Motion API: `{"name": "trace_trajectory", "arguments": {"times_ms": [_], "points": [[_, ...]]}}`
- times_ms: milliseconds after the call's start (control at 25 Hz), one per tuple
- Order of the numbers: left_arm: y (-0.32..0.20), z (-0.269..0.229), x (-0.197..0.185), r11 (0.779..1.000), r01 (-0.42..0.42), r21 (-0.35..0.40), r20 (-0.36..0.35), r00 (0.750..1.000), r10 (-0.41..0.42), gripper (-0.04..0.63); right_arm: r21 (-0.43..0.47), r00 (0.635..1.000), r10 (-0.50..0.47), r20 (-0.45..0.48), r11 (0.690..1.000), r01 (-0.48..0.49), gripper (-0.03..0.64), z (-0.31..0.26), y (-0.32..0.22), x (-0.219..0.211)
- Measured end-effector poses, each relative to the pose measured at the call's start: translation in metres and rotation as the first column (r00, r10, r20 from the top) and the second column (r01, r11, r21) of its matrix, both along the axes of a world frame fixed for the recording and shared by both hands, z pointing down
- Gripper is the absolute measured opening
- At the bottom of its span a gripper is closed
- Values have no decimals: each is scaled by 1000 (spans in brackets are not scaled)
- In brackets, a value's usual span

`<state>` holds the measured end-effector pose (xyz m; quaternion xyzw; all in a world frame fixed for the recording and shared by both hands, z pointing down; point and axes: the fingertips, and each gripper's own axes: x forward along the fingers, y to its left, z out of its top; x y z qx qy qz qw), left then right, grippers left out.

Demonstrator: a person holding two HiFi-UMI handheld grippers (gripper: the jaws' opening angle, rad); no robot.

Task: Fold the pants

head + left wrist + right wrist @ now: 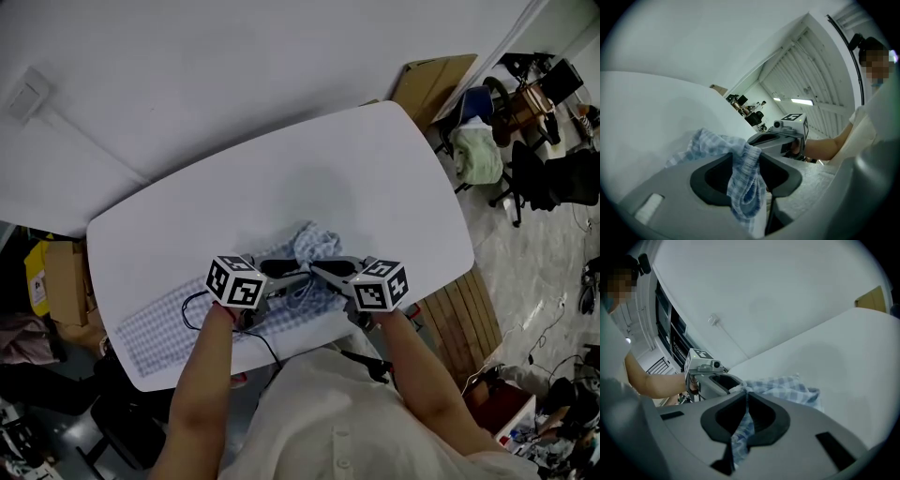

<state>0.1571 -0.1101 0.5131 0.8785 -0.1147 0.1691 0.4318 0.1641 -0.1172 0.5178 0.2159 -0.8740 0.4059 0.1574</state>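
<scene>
Scene: a white table point(281, 169), and both grippers are in over its near edge, tips turned in toward each other.
Pants: blue-and-white checked pants point(178, 328) lie on the near part of the table. One stretch lies flat out toward the left corner. The middle is gathered into a bunch that rises between the two grippers.
Left gripper: the left gripper point(279, 270) comes in from the left, marker cube on top. In its own view its jaws stand apart, with a fold of the checked cloth point(743, 180) hanging loosely down the gap between them. That's no firm pinch.
Right gripper: the right gripper point(330, 269) comes in from the right, and here the jaws are nearly together. They are clamped on a thin strip of the pants point(787, 389), which runs down through the slit between the pads and out below.
Spacing: the gripper tips are just beside each other, with the bunched cloth bridging them. Each gripper view shows the other gripper just across the bunch.
Cloth beyond: past the right gripper's tips, the fabric fans out onto the tabletop.
</scene>
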Motion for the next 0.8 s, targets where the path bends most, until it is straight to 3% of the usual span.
{"name": "trace_trajectory", "arguments": {"times_ms": [120,320,480,600,800], "points": [[-5,1,-3,999,41,-12,10,999,-41,172,-10,1000,12,20,1000,-12,31,-2,-1,2],[-15,21,-30,981,172,-94,110,981,-161,173,-14,1000,-1,20,1000,1,31,2,-2,-2],[-11,20,-42,968,211,-135,82,976,-202,195,-32,999,-27,34,999,28,57,4,4,-13],[-5,25,-41,969,211,-130,80,976,-202,212,-58,998,-34,50,998,36,107,5,9,-16],[-5,40,-44,965,253,-69,213,949,-234,319,-89,996,29,82,996,-22,121,-2,4,-3]]}}
